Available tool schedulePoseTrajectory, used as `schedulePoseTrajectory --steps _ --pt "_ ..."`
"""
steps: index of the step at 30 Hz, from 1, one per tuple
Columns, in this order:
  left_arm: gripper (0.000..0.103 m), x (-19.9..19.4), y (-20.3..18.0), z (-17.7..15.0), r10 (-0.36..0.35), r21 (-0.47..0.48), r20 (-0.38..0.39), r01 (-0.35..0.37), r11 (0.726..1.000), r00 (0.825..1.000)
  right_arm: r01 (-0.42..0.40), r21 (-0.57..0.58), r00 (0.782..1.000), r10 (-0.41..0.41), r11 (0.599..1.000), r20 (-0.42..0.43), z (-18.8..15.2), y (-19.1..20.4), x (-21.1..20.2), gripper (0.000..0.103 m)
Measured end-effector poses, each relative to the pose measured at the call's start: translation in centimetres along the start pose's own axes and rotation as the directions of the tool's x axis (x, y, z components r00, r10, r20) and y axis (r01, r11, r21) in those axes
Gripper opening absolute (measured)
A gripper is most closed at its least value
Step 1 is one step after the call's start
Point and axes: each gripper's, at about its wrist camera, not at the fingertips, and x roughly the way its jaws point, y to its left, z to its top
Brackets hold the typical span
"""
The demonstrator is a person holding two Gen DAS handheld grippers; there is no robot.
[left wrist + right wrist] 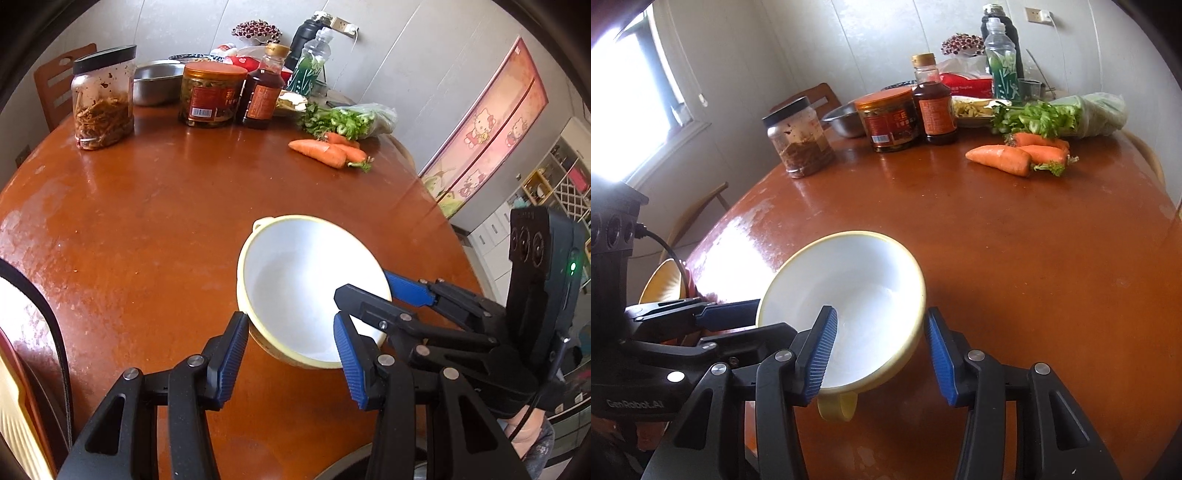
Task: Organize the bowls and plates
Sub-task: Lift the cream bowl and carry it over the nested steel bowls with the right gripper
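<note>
Bowl: a white bowl [310, 291] with a pale yellow rim and a small handle sits at the near side of the round brown table [147, 221], tilted, between the two grippers.
Left gripper [293, 354]: its jaws stand around the near rim, one pad outside the wall and one inside; whether the pads press I cannot tell.
Right gripper [882, 356]: its jaws are closed on the bowl's wall, one pad inside and one outside, next to the handle.
Other dish: a yellow bowl [663, 284] shows low at the table edge, partly hidden.
Far side: jars, a steel basin [157, 81], carrots [328, 149] and greens, well apart from the bowl.
Progress: early, in my judgement; the white bowl is only being taken and not yet placed.
Left to do: carry it to its place, perhaps onto the yellow one.
</note>
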Motion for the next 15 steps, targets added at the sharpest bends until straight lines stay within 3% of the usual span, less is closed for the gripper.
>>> schedulePoseTrajectory --steps 15 --pt "0.047 -4.9 -1.4 -1.2 0.035 0.042 0.114 -0.041 0.998 0.993 -0.022 -0.036 0.996 0.026 0.999 0.09 -0.5 2.8 -4.5 0.05"
